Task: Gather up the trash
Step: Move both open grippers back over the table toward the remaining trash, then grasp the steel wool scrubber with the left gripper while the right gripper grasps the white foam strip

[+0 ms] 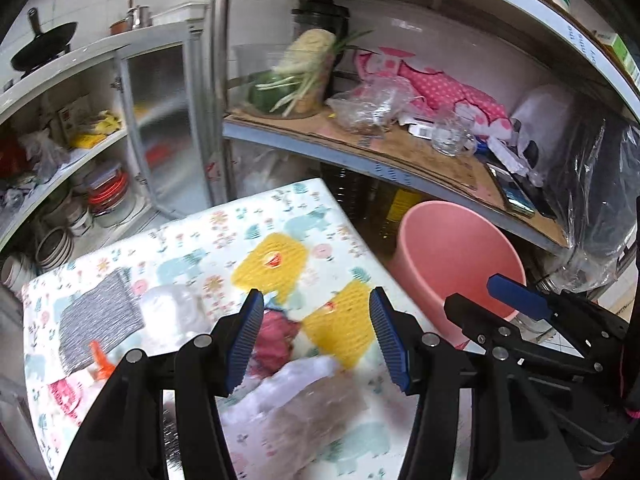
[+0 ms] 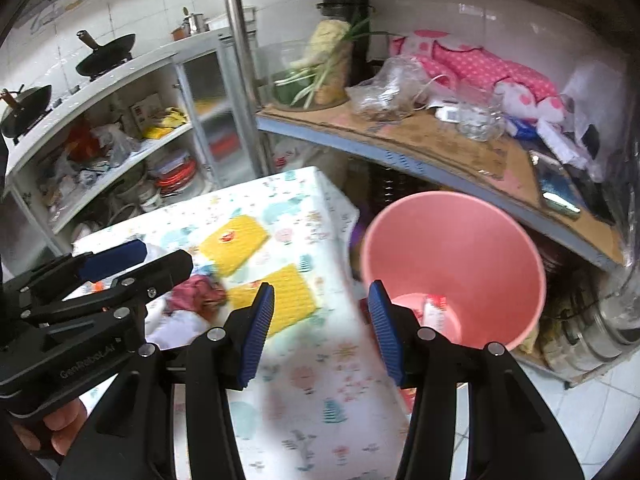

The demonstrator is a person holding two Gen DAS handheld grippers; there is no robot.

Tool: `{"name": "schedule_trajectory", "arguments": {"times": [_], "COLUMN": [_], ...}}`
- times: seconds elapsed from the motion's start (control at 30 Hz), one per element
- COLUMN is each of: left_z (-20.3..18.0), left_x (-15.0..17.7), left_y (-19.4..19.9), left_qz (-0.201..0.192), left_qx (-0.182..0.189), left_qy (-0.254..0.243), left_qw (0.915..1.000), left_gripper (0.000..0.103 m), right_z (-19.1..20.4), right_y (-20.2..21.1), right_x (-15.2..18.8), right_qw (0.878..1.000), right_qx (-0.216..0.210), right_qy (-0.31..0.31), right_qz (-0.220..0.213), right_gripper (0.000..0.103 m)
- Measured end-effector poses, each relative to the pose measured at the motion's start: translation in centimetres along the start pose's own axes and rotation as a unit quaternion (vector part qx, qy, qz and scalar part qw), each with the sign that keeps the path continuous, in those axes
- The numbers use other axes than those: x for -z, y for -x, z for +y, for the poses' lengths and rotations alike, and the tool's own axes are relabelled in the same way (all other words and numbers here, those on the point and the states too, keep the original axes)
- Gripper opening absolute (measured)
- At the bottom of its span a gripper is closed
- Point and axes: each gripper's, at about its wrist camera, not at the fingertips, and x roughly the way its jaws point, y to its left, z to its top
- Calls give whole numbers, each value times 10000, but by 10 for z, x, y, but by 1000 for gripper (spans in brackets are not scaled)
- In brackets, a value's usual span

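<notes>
A metal shelf rack fills the background ahead of both tools, cluttered with bags, a pink dotted cloth and a glass jar. Below it, the table with a patterned cloth lies under and ahead of the left gripper; in the right wrist view it spreads beneath and to the left of the right gripper. The pink bucket stands off the table's edge, just ahead and right of the right gripper, upright with its mouth tilted toward that camera; a red-and-white wrapper lies in its bottom. From the left gripper the bucket sits ahead to the right, partly behind the other tool. 2 yellow mats lie flat ahead of the left fingers, their long sides running diagonally away. A grey foil sheet lies to the left. Crumpled clear plastic sits below and between the left fingers, and a crumpled pink wad just beyond, neither with a clear long axis. The left jaws stand wide apart and clamp nothing. The right jaws are parted too and hold nothing.
</notes>
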Motion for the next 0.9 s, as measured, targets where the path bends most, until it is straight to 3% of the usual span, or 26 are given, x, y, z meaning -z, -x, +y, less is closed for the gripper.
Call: {"name": "schedule_trajectory", "arguments": {"times": [0.47,0.9], "left_z": [56,89], "left_x": [23,41], "left_y": [21,26], "left_qz": [-57,27], "left_qx": [-299,-596], "left_qy": [402,713], "left_qw": [9987,9957], "left_gripper": [54,54], "right_z": [58,76], "right_y": [-5,-16], "right_x": [11,19], "right_qw": [9981,9953], "right_qx": [-144,-259], "right_qy": [580,862], "right_qz": [117,345], "right_gripper": [50,50]}}
